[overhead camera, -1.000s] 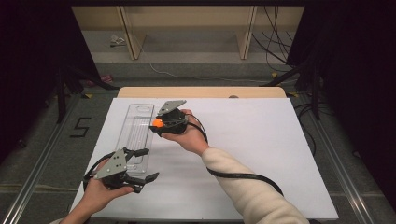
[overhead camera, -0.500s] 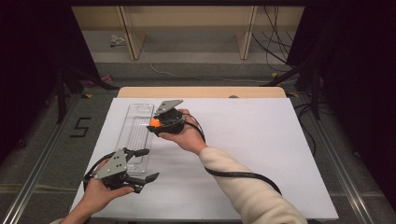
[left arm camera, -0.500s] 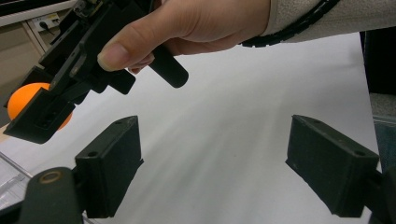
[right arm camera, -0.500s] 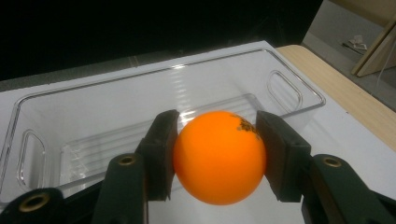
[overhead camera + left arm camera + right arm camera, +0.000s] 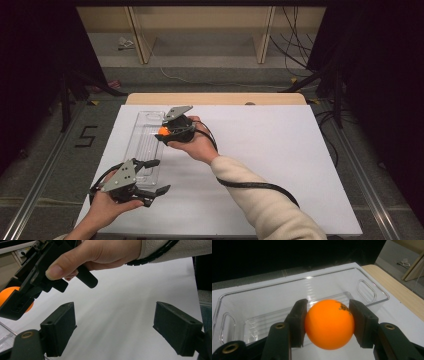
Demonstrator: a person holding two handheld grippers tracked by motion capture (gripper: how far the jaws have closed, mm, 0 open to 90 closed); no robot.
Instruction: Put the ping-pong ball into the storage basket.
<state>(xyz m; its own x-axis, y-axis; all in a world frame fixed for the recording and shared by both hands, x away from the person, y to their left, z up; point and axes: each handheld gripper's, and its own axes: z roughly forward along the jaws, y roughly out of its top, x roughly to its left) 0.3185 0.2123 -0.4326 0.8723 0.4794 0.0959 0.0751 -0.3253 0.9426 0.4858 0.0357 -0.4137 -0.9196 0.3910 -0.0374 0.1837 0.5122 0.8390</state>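
Note:
An orange ball point(image 5: 329, 323) is clamped between the two black jaws of my right gripper point(image 5: 328, 323), which is shut on it. In the high view that gripper point(image 5: 165, 133) hovers over the right rim of a clear plastic tray point(image 5: 145, 145) lying on the white table top, with the ball point(image 5: 162, 131) at its tip. The tray point(image 5: 287, 293) is empty beneath the ball. My left gripper point(image 5: 156, 176) rests at the tray's near end, open, with nothing between its pads point(image 5: 60, 327). The left gripper view also shows the ball point(image 5: 11, 293) at far left.
A white sheet point(image 5: 280, 165) covers the table, with a wooden strip point(image 5: 215, 98) along its far edge. Beyond it stand shelf legs and cables on the floor. A black cable point(image 5: 260, 186) trails along the person's right sleeve.
The right gripper with the orange ball has shifted slightly over the tray's right rim. The left gripper has stayed where it was.

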